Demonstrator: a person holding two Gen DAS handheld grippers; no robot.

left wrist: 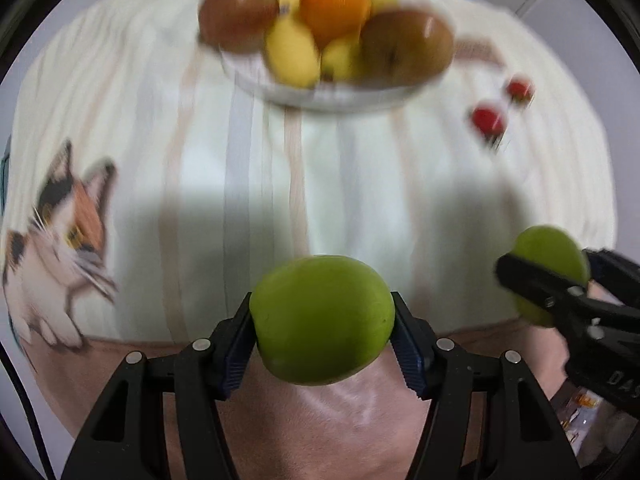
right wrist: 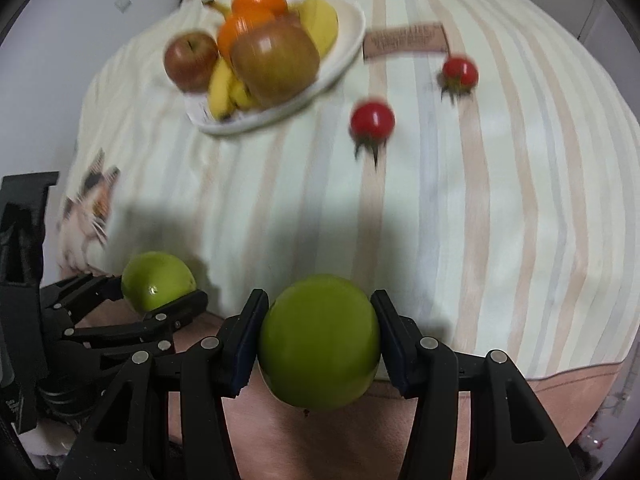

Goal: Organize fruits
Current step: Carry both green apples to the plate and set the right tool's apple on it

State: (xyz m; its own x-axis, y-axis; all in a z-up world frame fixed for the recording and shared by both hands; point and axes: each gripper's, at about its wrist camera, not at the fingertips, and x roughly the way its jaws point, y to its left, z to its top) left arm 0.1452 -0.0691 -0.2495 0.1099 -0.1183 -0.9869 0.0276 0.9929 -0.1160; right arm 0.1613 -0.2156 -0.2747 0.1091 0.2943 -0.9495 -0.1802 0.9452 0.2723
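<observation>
At six o'clock above the striped cloth (left wrist: pixel 344 168), left gripper (left wrist: pixel 322 320) clamping a green apple (left wrist: pixel 322 318), right gripper (right wrist: pixel 319 340) clamping a second green apple (right wrist: pixel 319 340), jaws part-spread, fruit plate (right wrist: pixel 340 64) at twelve o'clock

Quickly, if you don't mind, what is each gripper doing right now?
Left gripper: closed on a green apple.
Right gripper: closed on another green apple.

Striped cloth (right wrist: pixel 460 220) (cat print (left wrist: pixel 60 240) at one corner) — brown label (right wrist: pixel 406 42).
</observation>
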